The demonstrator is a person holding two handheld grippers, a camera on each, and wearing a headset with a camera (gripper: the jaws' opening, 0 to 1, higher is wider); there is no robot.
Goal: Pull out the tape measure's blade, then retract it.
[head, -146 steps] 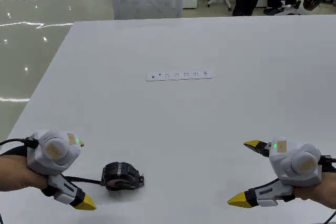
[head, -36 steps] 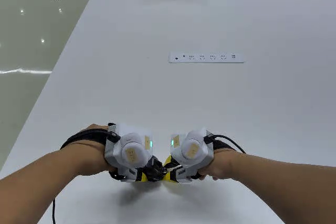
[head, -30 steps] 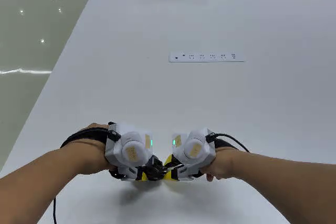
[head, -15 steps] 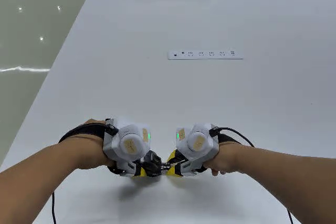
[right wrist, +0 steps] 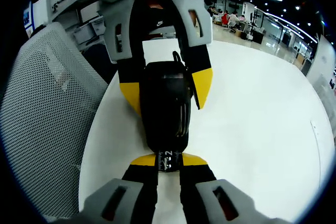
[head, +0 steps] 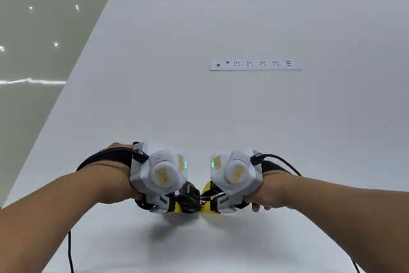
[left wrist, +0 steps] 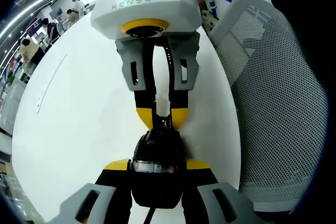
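Near 6 o'clock of the head view, left gripper point(head: 170, 207) and right gripper point(head: 206, 200) meet at the tape measure point(head: 189, 196), over the table point(head: 192, 113). Left gripper view: own jaws clamp the tape measure. Right gripper view: own jaws pinch the blade point(right wrist: 166, 162), which is barely out. I judge that the full pull and the retraction remain.

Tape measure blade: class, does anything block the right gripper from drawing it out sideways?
Nothing visible does. The right gripper pinches the blade tip, the left gripper clamps the tape measure case, and the power strip lies far up the table.
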